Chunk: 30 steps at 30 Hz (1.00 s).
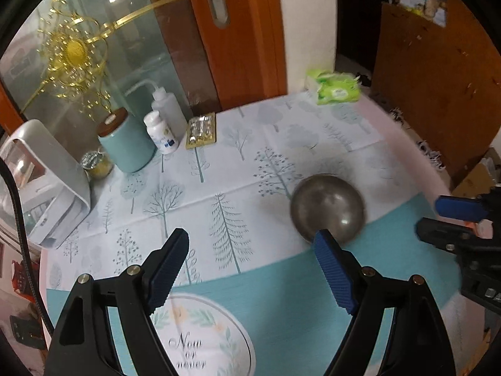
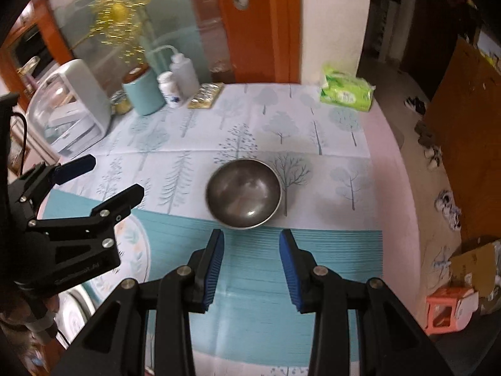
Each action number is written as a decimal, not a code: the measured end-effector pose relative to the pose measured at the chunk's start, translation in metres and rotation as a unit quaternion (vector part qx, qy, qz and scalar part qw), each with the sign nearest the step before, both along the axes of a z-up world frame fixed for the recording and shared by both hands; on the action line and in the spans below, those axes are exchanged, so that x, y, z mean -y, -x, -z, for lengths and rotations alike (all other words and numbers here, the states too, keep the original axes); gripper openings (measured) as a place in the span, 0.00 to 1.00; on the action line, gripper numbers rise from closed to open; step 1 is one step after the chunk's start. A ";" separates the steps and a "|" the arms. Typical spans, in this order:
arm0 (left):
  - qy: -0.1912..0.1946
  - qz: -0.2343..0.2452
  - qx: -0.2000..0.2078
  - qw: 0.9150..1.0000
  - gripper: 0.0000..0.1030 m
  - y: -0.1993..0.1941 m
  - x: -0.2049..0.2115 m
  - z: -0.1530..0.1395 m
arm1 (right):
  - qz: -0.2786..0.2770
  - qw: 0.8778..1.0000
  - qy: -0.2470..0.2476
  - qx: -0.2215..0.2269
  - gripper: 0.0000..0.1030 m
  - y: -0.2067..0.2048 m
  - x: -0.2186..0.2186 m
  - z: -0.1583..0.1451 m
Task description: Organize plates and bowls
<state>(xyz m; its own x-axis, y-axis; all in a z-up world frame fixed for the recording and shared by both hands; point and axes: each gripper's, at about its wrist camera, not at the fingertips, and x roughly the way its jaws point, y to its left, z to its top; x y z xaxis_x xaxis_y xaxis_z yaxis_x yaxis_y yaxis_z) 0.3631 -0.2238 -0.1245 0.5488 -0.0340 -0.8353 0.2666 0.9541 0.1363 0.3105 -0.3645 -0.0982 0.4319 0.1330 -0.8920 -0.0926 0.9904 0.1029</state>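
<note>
A steel bowl (image 1: 328, 208) stands upright and empty on the tree-print tablecloth (image 1: 219, 163). In the left wrist view my left gripper (image 1: 252, 235) hangs open over the cloth, and its right pad (image 1: 335, 269) overlaps the bowl's near rim. The right gripper (image 1: 429, 214) enters from the right edge. In the right wrist view the bowl (image 2: 244, 194) lies just beyond my right gripper (image 2: 252, 235), whose jaws stand apart with nothing between them. The left gripper (image 2: 116, 173) shows at the left, open. A round patterned dish rim (image 2: 73, 311) peeks out at the lower left.
Along the back left stand a white appliance (image 1: 47, 181), a teal canister (image 1: 125, 144), two white bottles (image 1: 161, 131) and a foil tray (image 1: 202, 131). A green tissue pack (image 2: 346, 92) lies at the far corner. The table drops off on the right to a cluttered floor with a pink stool (image 2: 447, 311).
</note>
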 end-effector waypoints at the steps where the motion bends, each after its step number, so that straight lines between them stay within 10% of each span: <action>1: 0.002 -0.004 -0.009 1.000 0.79 -0.006 -0.001 0.007 | 0.004 1.000 -0.002 -0.002 0.36 -0.005 0.002 0.005; 16: 0.089 -0.048 -0.122 0.987 0.78 -0.075 0.022 0.101 | 0.117 0.987 -0.077 -0.074 0.36 -0.076 0.035 0.104; 21: 0.114 -0.053 -0.157 0.980 0.50 -0.083 0.025 0.116 | 0.130 0.984 -0.080 -0.096 0.33 -0.086 0.041 0.122; 26: 0.133 -0.044 -0.203 0.969 0.12 -0.085 0.027 0.132 | 0.126 0.978 -0.119 -0.114 0.08 -0.089 0.045 0.129; 30: 0.136 -0.036 -0.205 0.969 0.09 -0.080 0.028 0.131 | 0.116 0.980 -0.116 -0.117 0.07 -0.088 0.041 0.127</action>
<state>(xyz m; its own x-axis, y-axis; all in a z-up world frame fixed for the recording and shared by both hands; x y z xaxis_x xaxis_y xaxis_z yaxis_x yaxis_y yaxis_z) 0.4435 -0.2514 -0.2550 0.1820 -0.2582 -0.9488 0.1774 0.9577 -0.2266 0.3982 -0.4055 -0.2249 0.2617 0.2657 -0.9279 0.1852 0.9297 0.3184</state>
